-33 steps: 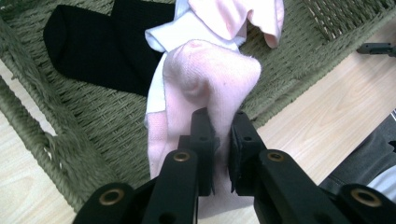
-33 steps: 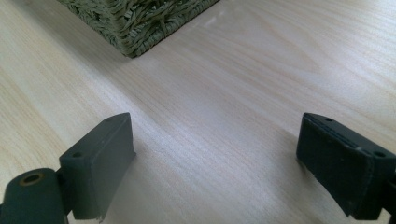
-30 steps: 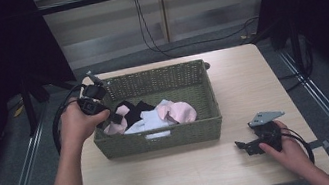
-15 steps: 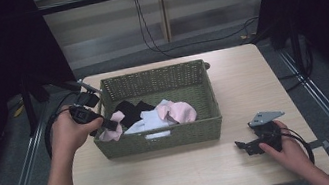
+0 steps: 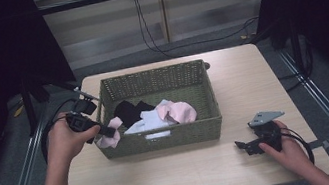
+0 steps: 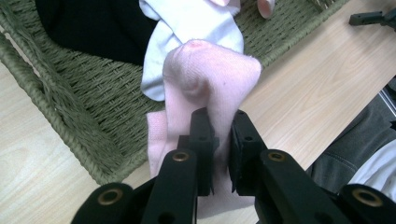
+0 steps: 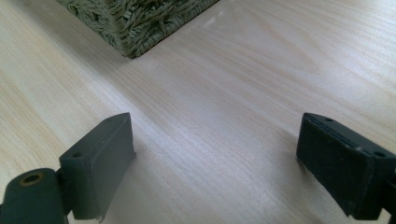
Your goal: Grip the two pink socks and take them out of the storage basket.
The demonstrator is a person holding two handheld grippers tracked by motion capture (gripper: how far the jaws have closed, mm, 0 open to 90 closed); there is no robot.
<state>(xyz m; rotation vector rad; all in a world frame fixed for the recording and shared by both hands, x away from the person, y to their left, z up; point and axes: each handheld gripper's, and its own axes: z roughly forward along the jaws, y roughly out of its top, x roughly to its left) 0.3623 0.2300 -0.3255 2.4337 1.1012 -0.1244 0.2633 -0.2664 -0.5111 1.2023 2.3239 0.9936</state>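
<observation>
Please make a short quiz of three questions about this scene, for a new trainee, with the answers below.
1. True or false: the left tongs are shut on a pink sock.
2. Where do the right tongs rest?
A. inside the basket
B. on the table, in front of the basket's right end
C. on the floor
3. Fill in: the right tongs' jaws stand ____.

Key
1. True. The sock hangs at the left end of the basket.
2. B. They lie on the table, apart from the basket.
3. Open, with nothing between them.
</observation>
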